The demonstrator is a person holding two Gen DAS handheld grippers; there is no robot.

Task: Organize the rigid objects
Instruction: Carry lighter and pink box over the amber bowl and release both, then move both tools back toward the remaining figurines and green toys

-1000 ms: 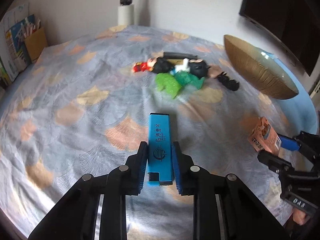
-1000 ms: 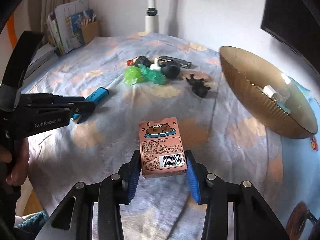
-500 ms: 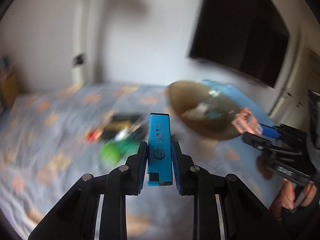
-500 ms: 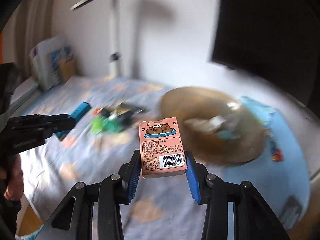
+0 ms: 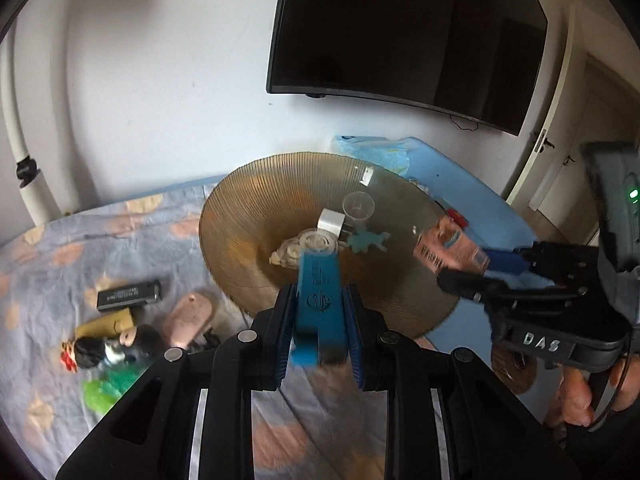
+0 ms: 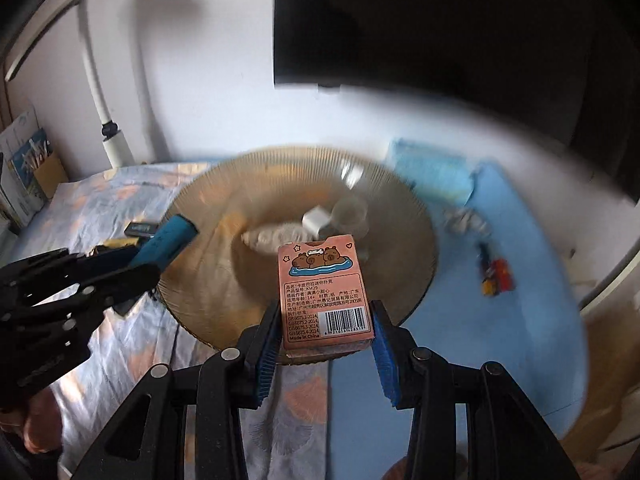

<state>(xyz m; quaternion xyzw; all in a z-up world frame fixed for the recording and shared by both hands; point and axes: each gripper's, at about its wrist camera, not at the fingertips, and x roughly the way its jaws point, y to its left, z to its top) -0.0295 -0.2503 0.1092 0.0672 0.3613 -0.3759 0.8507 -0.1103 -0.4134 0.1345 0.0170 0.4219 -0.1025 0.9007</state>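
Observation:
My left gripper (image 5: 320, 328) is shut on a blue lighter (image 5: 318, 300) and holds it in the air over the near rim of a big ribbed amber glass bowl (image 5: 240, 216). My right gripper (image 6: 326, 344) is shut on a pink card box (image 6: 324, 296) with a capybara picture, held above the bowl's near rim (image 6: 192, 216). The bowl holds a white cube (image 5: 330, 222), a clear small cup (image 5: 358, 206), a teal figure (image 5: 366, 240) and a pale shell-like piece (image 5: 296, 250). Each gripper shows in the other's view: the right one (image 5: 464, 276), the left one (image 6: 160, 256).
Left of the bowl on the patterned cloth lie a black lighter (image 5: 128, 290), a doll figure (image 5: 104, 350), a green toy (image 5: 106, 384) and a pink oval piece (image 5: 188, 318). A blue mat (image 6: 520, 320) with small toys lies to the right. A dark TV (image 5: 400, 32) hangs on the wall.
Both grippers have lifted off the cloth with their objects and swung to the right, from the table middle to over the amber bowl. Both stay shut.

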